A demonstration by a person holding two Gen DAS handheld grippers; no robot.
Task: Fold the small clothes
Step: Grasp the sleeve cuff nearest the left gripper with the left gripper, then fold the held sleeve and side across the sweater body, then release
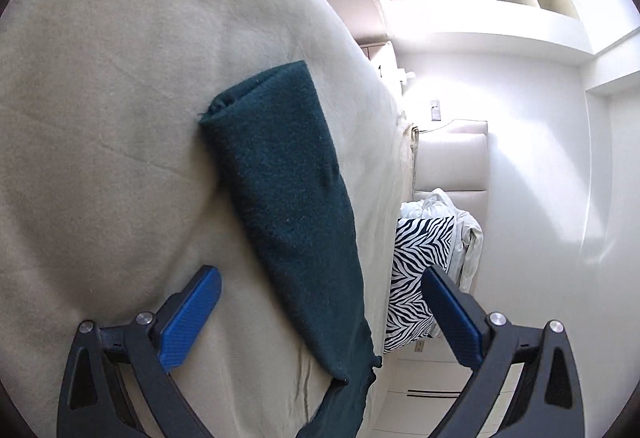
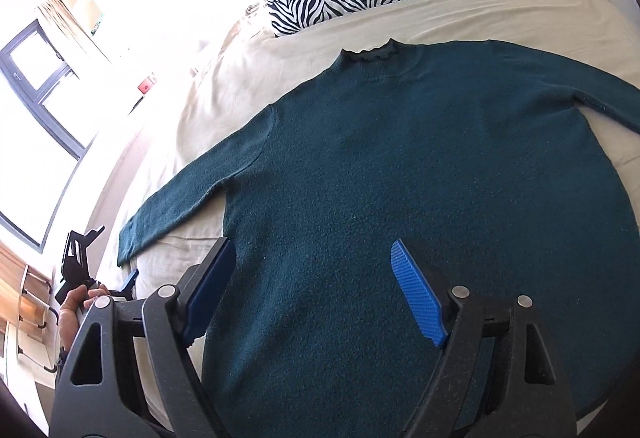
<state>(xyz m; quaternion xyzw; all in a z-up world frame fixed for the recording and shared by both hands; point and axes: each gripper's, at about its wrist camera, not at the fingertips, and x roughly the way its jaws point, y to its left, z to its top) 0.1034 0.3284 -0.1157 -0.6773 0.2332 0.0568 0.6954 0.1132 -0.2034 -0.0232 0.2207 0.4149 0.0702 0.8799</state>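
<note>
Both hand-held grippers are hanging wide open: right hand-held gripper (image 2: 314, 292) over the hem of the teal sweater (image 2: 420, 198) lying flat on the bed (image 2: 500, 10), left hand-held gripper (image 1: 320, 302) straddling its sleeve (image 1: 288, 206).

Black gripper (image 2: 316, 290); blue ribbed pads (image 2: 420, 302).

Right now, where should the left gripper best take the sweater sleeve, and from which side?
Probably at the cuff end of the left sleeve of the teal sweater. It lies flat, stretched outward on the bed sheet, so the open left gripper could come in from beyond the cuff, one finger sliding under the fabric edge.
</note>
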